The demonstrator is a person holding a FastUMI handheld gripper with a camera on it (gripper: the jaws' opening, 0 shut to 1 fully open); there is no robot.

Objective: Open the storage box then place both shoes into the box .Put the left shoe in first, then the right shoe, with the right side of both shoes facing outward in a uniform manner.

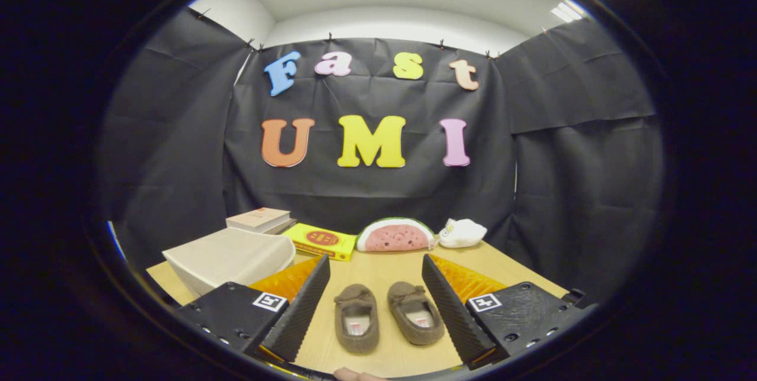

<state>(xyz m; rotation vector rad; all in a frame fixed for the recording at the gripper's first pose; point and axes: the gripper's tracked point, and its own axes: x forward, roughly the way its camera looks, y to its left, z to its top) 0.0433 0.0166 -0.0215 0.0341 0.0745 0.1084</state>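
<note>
Gripper view looks forward across a light wooden table [378, 265] inside a booth hung with black cloth. The hand-held gripper [375, 286] has its two fingers spread wide, holding nothing. Between the fingers, flat on the table, lie two brown slippers side by side, toes pointing away: the left shoe [356, 316] and, just beside it without touching, the right shoe [415, 312], angled slightly outward. Beyond the left finger sits the pale storage box [227, 257], its lid shut. Farther back along the table are a stack of books [260, 219], a yellow box [320, 241], a watermelon-shaped cushion [395, 235] and a small white plush toy [462, 232].
</note>
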